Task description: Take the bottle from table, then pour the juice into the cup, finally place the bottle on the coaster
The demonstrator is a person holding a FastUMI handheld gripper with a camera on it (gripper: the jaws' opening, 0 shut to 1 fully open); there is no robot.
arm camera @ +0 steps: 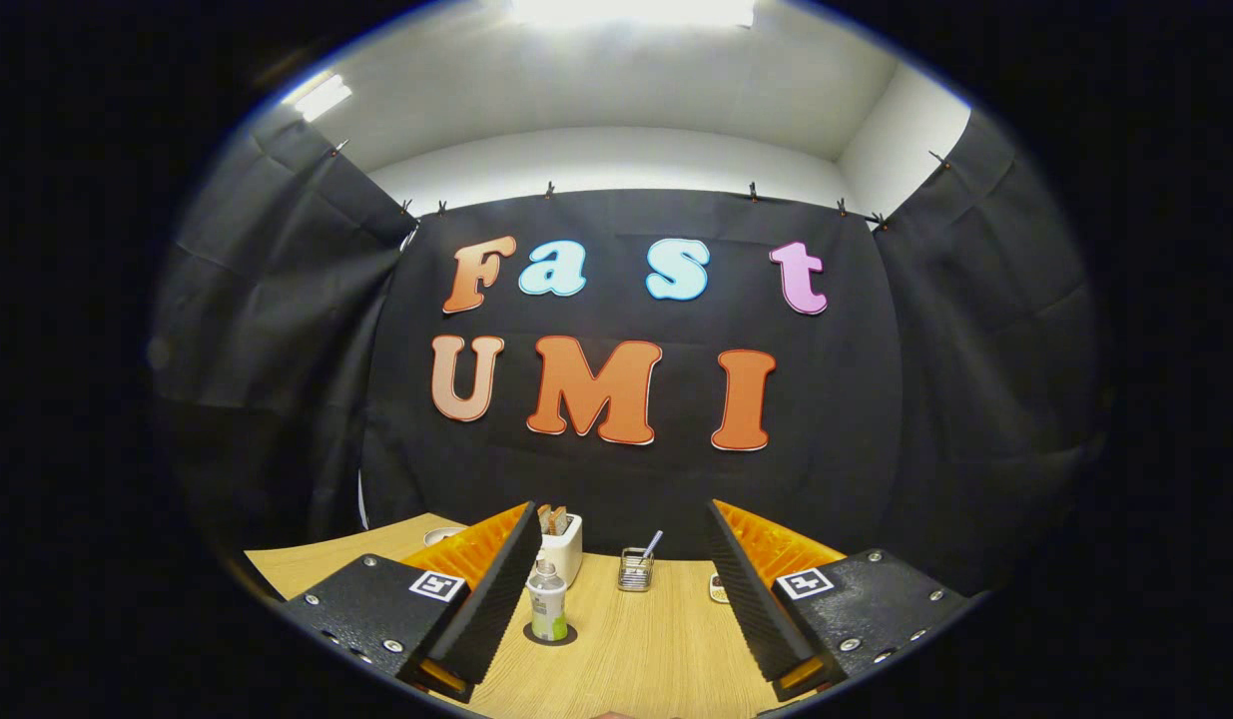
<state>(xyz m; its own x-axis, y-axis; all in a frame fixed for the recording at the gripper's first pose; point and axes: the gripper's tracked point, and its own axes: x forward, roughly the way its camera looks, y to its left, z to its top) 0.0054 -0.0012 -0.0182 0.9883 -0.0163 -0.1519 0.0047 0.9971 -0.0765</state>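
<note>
Gripper view: the tongs (616, 609) stand wide apart and hold nothing, low in the frame. A small bottle (547, 600) stands upright on a dark round coaster (550, 635) on the wooden worktop (656, 649), ahead of the tongs and close beside the left finger, left of the midline. Its long axis is vertical. Further back, near centre, sit a small glass cup (635, 569) with a spoon and a white holder (559, 547). The left finger hides part of a pale dish behind it.
</note>
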